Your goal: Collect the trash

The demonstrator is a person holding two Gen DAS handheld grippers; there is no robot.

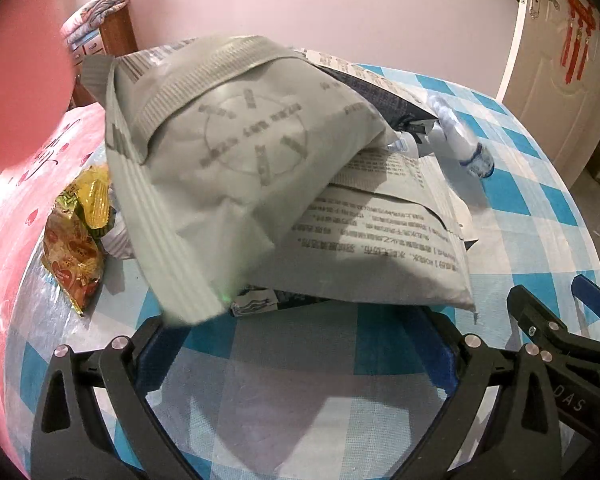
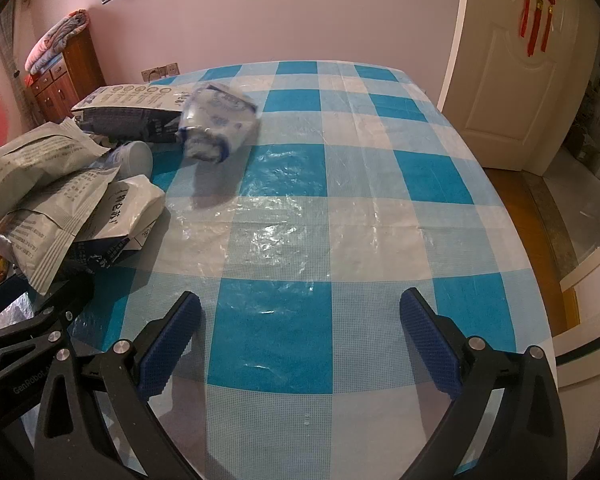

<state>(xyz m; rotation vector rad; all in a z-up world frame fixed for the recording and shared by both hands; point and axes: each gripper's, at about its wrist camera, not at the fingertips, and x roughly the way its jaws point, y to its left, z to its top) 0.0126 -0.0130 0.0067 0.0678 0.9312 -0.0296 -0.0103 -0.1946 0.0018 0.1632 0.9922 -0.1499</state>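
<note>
A pile of trash lies on the blue-and-white checked table point(image 2: 320, 216). In the left wrist view a grey printed bag point(image 1: 228, 152) lies on top of other grey and dark wrappers, with a yellow and red snack wrapper point(image 1: 76, 236) to its left and a crumpled clear plastic bottle point(image 1: 460, 140) to its right. My left gripper point(image 1: 300, 332) is open just in front of the pile, its jaws apart. In the right wrist view the bottle point(image 2: 216, 124) appears blurred just above the table beside the pile point(image 2: 60, 200). My right gripper point(image 2: 300, 340) is open and empty over bare tablecloth.
A pink surface point(image 1: 16, 240) borders the table on the left. A white door point(image 2: 508, 80) with a red hanging ornament stands at the right. A wooden cabinet point(image 2: 68, 76) with folded bedding stands by the pink back wall. The right gripper shows at the right of the left wrist view point(image 1: 572, 328).
</note>
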